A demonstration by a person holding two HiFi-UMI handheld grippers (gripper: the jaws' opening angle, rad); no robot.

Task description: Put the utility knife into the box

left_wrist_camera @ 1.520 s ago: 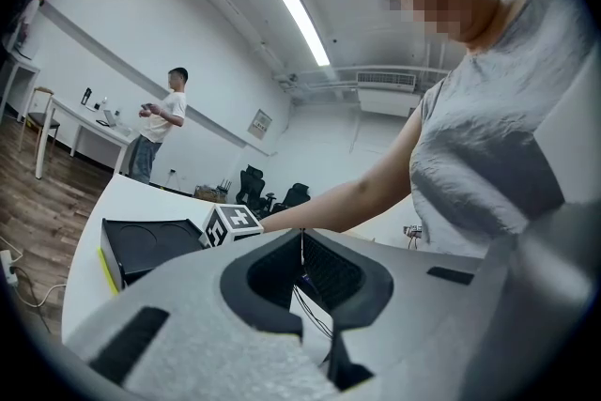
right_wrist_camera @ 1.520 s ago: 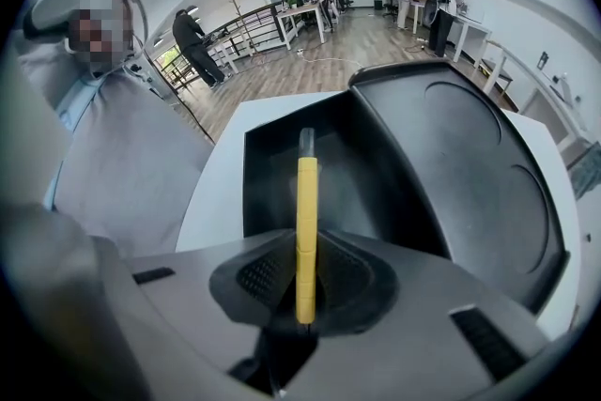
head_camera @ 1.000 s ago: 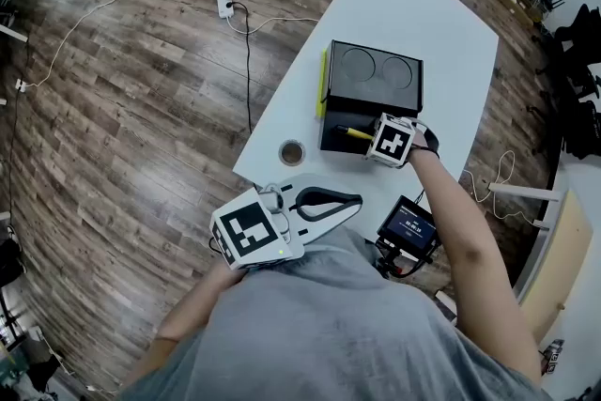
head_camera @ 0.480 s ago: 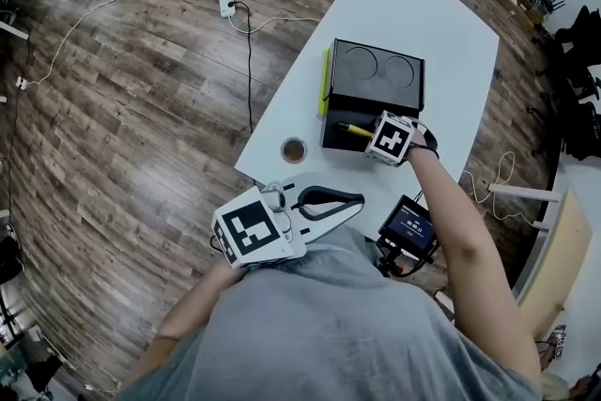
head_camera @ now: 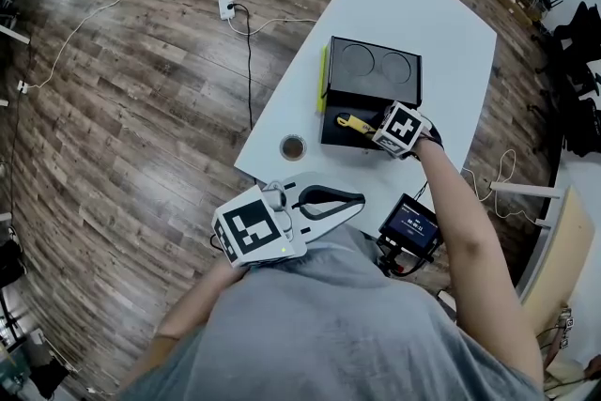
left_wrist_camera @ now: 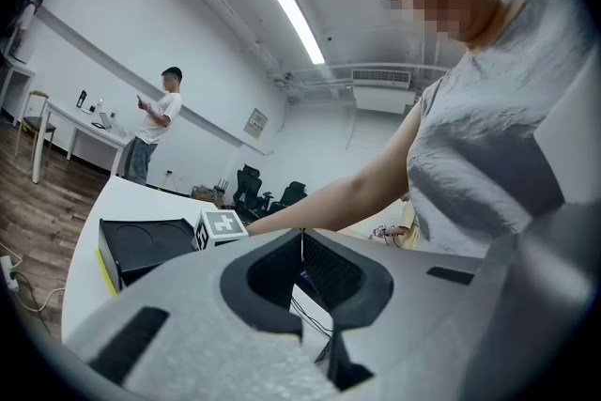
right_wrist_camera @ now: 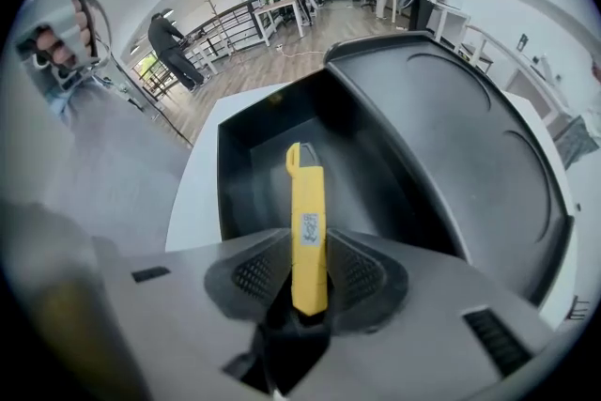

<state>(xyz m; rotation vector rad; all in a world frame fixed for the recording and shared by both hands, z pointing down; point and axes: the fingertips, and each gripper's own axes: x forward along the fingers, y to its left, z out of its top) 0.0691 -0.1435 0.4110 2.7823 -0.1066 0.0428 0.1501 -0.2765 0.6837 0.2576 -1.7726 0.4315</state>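
My right gripper (right_wrist_camera: 308, 282) is shut on a yellow utility knife (right_wrist_camera: 307, 223), which points out over the open black box (right_wrist_camera: 254, 169). In the head view the utility knife (head_camera: 354, 123) sticks out leftward from the right gripper (head_camera: 377, 132) above the near open part of the black box (head_camera: 371, 75), on the white table (head_camera: 441, 9). The box's lid (right_wrist_camera: 470, 136) with two round recesses lies to the right. My left gripper (head_camera: 347, 199) is held near my body, off the table's near edge, jaws shut with nothing between them (left_wrist_camera: 301, 251).
A small round brown-rimmed cup (head_camera: 293, 147) stands on the table's near left corner. A yellow strip (head_camera: 321, 80) lies along the box's left side. A small screen device (head_camera: 409, 224) sits below the table's near edge. Cables and a power strip (head_camera: 226, 3) lie on the wooden floor. People stand far off.
My right gripper has lifted and shifted a little toward the far side with the knife, which now hangs higher over the box's opening. The left gripper has stayed still.
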